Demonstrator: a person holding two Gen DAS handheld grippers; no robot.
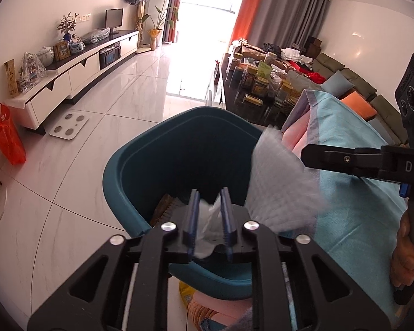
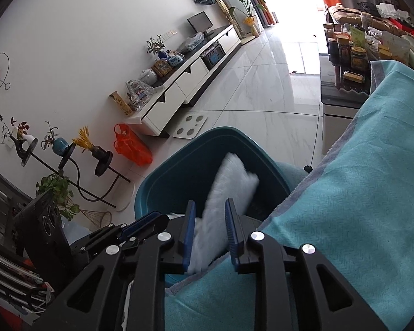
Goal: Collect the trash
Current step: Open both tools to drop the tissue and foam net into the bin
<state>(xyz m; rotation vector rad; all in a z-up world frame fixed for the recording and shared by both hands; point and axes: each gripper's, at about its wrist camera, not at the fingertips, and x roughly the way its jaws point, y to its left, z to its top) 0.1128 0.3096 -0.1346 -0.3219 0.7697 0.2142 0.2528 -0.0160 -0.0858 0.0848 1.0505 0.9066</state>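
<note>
Hovering over the teal bin (image 1: 118, 176), both loosened jaws seemingly released their tissues (image 1: 211, 220), though the blurred quilted sheet (image 2: 231, 184) risked landing on the blue cloth (image 2: 372, 165).

My left gripper (image 1: 210, 215) is matte black, with angular cut-out arms, round silver screws and ribbed blue pads on its jaws. My right gripper (image 2: 209, 226) is built the same; from the left camera its side reads "DAS" in pale letters, with a blue clip beneath.
</note>
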